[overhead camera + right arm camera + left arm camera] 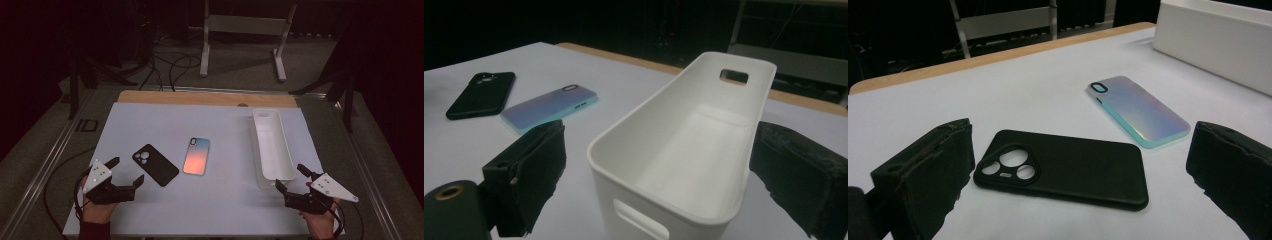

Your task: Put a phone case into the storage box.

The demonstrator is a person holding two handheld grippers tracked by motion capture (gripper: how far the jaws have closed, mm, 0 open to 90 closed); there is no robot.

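I am looking at the matte black phone case with its round camera cut-outs (pixel 1063 172), which is lying flat on the white table sheet (pixel 150 120), just ahead of my left gripper (pixel 125 172). That gripper's jaws are standing spread wide, framing the case without touching it. Just beside the black one is lying the iridescent pink-to-blue phone case with a teal rim (pixel 1140 110), also flat and untouched. Farther right, the long white plastic bin with handle slots (pixel 684 150) is sitting empty, its near end facing my right gripper (pixel 292 177), whose jaws are likewise gaping with nothing pinched. I am judging that nothing is done yet: probably both cases are meant for the bin, though the dim lighting is leaving me unsure. Picking up, carrying and dropping each case is all remaining.
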